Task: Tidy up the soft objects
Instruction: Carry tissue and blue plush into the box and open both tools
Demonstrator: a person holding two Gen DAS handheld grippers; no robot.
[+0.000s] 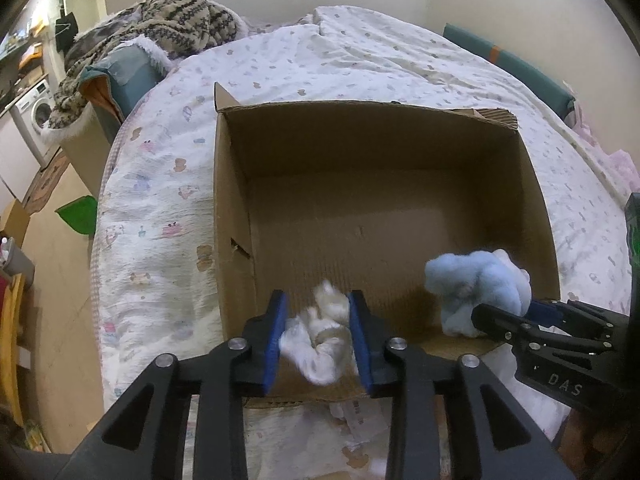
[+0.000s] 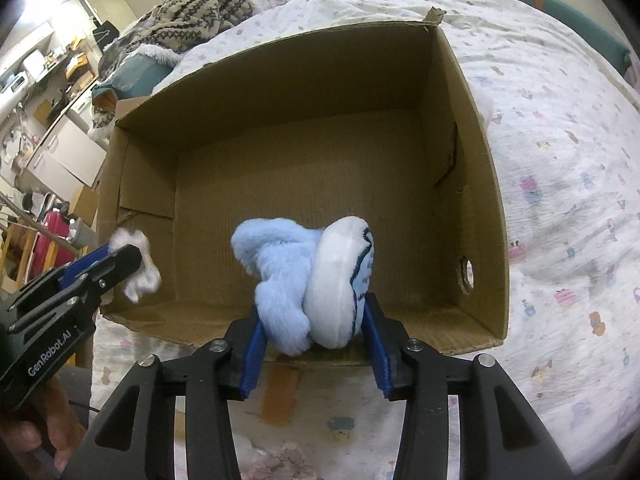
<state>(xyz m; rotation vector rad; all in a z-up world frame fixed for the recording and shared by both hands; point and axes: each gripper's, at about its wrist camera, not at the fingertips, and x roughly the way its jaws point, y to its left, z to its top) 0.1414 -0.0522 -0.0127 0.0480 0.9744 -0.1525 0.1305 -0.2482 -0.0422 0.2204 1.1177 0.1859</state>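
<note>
Toys arriving over an empty cardboard box [image 1: 232, 200].
Left gripper [image 1: 318, 320] is clamping a white fluffy toy [image 1: 320, 332], right gripper [image 2: 312, 332] is clamping a blue plush toy [image 2: 312, 276]; both are hanging above the box's near edge, neither dropped in yet.

Left tongs [image 1: 318, 330] sit at the frame's lower centre, blue fingers [image 1: 276, 336] clamped together partway. Right tongs [image 2: 314, 342], lower centre in their view, likewise grip.

My bed [image 1: 360, 60] wears a pastel-printed quilt; a knitted blanket [image 1: 160, 20] is heaped at its far left corner, a washing machine [image 1: 38, 112] beyond.
</note>
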